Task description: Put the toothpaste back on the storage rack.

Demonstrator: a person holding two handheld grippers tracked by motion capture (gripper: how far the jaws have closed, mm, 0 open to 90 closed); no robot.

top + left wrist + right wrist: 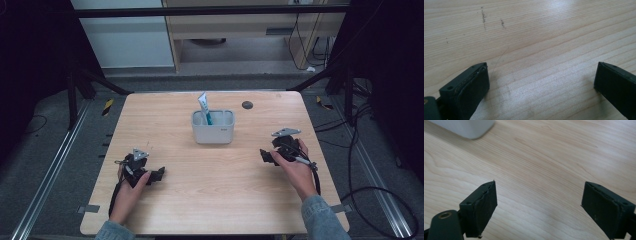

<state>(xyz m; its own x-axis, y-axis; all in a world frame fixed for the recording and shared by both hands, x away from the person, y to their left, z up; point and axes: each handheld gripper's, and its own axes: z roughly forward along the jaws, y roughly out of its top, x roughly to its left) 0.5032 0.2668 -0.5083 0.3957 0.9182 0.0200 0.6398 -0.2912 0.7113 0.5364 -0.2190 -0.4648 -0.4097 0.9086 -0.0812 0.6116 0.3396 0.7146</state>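
Note:
A white two-part holder (213, 127) stands in the middle of the wooden table (215, 185), with a white and teal tube (204, 106) upright in its left part. My left gripper (159, 175) rests low over the table at the front left, jaws wide apart over bare wood (541, 75). My right gripper (264, 156) is at the right, close above the table, pointing left toward the holder. Its jaws stand open with nothing between them (539, 205). A corner of the holder (469, 128) is at the top left of the right gripper view.
A small dark round disc (247, 104) lies near the table's far edge, right of the holder. Faint pencil-like marks (484, 18) are on the wood ahead of the left gripper. Cables and black frame legs surround the table on the floor.

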